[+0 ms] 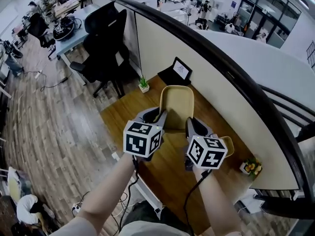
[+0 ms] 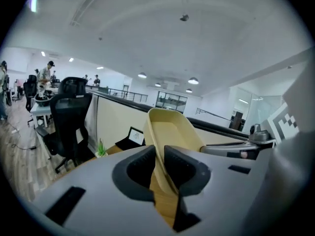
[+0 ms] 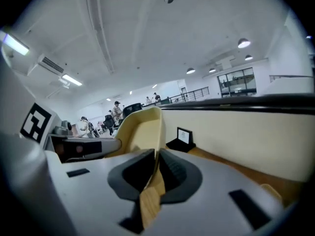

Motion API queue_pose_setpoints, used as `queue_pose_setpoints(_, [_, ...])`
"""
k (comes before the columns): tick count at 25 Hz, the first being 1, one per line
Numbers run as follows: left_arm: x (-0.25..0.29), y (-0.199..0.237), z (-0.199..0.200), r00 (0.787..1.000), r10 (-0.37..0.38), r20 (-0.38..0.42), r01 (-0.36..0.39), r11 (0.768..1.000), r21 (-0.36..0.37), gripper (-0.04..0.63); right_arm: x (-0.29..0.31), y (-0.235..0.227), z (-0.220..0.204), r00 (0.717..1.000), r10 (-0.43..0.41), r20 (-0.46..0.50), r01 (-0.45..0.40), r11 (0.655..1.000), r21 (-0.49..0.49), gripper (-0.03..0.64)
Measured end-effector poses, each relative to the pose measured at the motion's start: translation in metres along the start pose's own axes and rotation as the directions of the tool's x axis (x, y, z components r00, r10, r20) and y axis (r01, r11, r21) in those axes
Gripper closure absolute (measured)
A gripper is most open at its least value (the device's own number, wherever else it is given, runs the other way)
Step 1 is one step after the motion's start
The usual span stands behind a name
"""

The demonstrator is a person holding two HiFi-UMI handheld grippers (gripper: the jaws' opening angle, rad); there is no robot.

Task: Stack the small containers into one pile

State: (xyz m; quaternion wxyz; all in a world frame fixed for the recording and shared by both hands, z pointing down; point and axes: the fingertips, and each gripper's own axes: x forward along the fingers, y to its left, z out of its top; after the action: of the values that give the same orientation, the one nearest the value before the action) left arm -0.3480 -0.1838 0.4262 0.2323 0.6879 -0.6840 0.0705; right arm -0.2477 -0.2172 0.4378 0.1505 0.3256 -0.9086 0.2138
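We hold a beige container (image 1: 177,101) above the wooden desk (image 1: 123,113), left gripper (image 1: 161,116) and right gripper (image 1: 189,124) each clamped on a side wall; another container (image 1: 228,142) rests below.

The yellow container (image 1: 176,102) clamped between my left gripper (image 1: 160,117) and right gripper (image 1: 189,124) fills the air over the desk's middle. Left of it the desk (image 1: 123,116) is bare wood to its edge. On the right, the beige partition (image 1: 211,90) with its black rail (image 1: 197,45) closes off that whole side. A small display stand (image 1: 180,69) and a potted plant (image 1: 143,84) occupy the far end. Near right, a second container (image 1: 228,142) and a flower pot (image 1: 252,167) crowd the partition's foot. A black office chair (image 1: 106,38) stands beyond the far left edge.
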Motion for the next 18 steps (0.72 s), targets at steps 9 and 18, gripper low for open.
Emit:
queue_pose_setpoints(9, [-0.039,-0.131,0.066,0.977,-0.186,0.106,0.170,0.975,0.141,0.534,-0.131,-0.035,0.061,0.984,-0.102,0.145,0.101,0.995,0.014,0.583])
queue_pose_setpoints(18, [-0.076,-0.264,0.059,0.922,-0.376,0.091,0.335,0.894,0.297,0.528,-0.272,-0.067,0.055,0.948,-0.244,0.205,0.253,0.967,-0.015,0.569])
